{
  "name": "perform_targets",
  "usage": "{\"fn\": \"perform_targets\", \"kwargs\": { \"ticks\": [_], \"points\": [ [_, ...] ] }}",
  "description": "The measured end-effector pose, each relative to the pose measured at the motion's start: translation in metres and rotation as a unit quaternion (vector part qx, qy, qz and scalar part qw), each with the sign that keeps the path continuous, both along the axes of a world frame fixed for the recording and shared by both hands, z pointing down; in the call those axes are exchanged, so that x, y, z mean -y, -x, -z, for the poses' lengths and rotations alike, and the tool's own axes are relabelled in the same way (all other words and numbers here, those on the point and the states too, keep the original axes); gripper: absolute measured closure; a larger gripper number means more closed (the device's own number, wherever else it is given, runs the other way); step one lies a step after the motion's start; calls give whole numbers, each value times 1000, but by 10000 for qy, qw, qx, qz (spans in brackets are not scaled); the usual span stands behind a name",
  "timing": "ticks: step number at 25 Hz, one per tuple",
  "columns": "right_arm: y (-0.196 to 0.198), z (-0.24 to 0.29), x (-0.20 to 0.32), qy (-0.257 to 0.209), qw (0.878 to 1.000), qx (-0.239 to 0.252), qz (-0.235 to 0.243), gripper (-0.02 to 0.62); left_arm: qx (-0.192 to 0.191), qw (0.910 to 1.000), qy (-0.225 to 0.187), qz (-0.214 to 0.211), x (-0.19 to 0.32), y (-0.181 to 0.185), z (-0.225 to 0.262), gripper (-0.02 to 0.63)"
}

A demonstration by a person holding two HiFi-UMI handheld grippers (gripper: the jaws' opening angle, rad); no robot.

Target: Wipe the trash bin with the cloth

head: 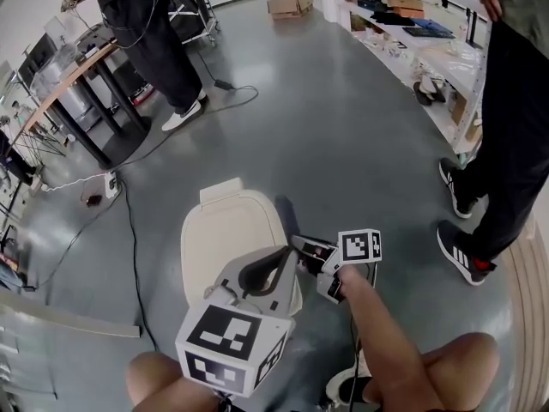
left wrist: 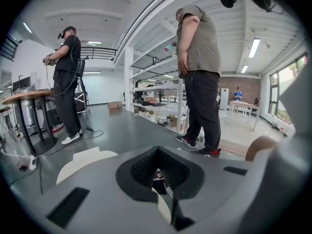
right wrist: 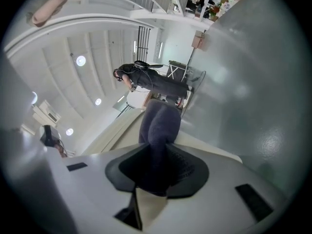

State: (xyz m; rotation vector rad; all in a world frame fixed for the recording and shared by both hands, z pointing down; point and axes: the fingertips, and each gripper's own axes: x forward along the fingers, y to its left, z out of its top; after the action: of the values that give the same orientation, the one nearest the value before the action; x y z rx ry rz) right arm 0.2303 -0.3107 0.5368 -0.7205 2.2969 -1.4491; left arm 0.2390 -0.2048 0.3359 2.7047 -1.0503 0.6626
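Observation:
A cream trash bin [head: 225, 240] with its lid down stands on the grey floor just in front of me. My right gripper [head: 302, 247] is at the bin's right side, shut on a dark grey cloth [right wrist: 158, 126]. In the right gripper view the cloth sticks out from the jaws [right wrist: 156, 172] and lies against the bin's cream wall [right wrist: 117, 130]. In the head view the cloth [head: 286, 211] shows as a dark strip beside the bin. My left gripper [head: 279, 262] hovers over the lid's near right part, jaws together with nothing in them [left wrist: 158, 172]. The lid [left wrist: 85, 161] shows low on the left in the left gripper view.
One person [head: 506, 127] stands close on the right and another [head: 146, 33] at the back left by a table [head: 69, 84]. Cables [head: 129, 221] run over the floor left of the bin. Shelves [head: 429, 33] line the right wall. A cardboard box [head: 290, 4] lies far back.

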Motion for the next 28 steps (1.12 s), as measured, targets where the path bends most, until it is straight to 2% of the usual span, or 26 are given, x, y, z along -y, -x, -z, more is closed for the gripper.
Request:
{"fn": "perform_targets", "kwargs": {
  "ticks": [12, 22, 28],
  "points": [
    [3, -59, 1, 540, 9977, -419, 16, 494, 18, 9997, 6, 230, 8, 12, 3, 609],
    [4, -124, -5, 832, 9838, -1583, 82, 494, 26, 9996, 33, 279, 11, 18, 6, 609],
    [3, -153, -6, 871, 9662, -2426, 39, 494, 30, 9995, 13, 322, 14, 20, 6, 609]
  ]
}}
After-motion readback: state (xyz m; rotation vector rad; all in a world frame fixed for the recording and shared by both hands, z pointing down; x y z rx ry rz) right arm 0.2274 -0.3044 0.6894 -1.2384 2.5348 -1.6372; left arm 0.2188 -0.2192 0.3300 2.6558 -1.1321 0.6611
